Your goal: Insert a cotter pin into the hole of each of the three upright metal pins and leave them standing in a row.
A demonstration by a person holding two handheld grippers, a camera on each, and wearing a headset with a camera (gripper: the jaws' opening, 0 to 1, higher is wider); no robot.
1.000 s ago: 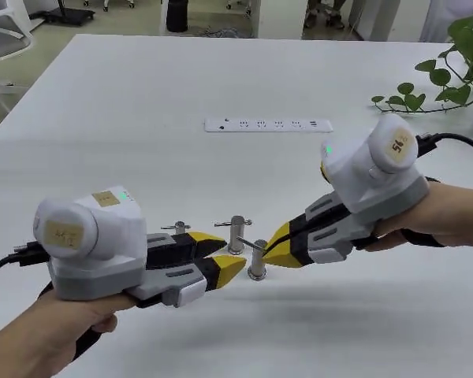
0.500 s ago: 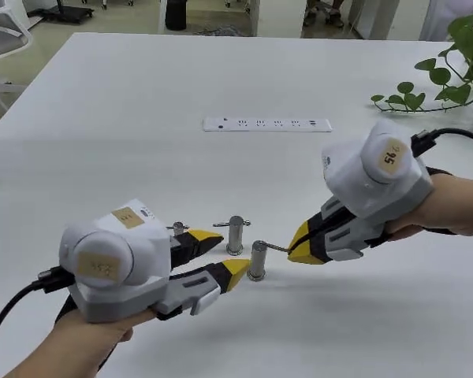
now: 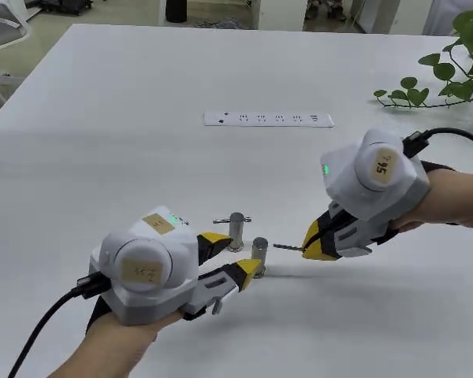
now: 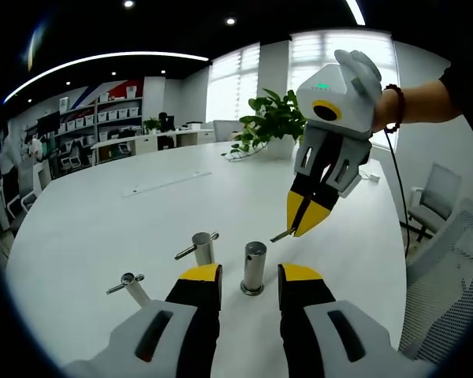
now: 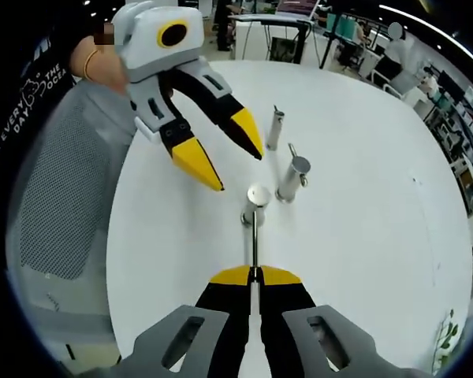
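Bare pin (image 3: 258, 256) stands upright on the white desk (image 3: 126, 142), well short of its far edge and nearest me in the row. Middle pin (image 3: 236, 228) and third pin (image 4: 130, 285) each carry a cross-pin.

My right gripper (image 3: 309, 250) slants down from the right. Its jaws pinch a cotter pin (image 3: 288, 247), held level, tip just beside the bare pin's top.

My left gripper (image 3: 244, 252) reaches in from the left, jaws spread either side of the bare pin, not touching.

Power strip (image 3: 268, 120) lies toward the far edge; plant (image 3: 449, 71) sits at the far right corner.
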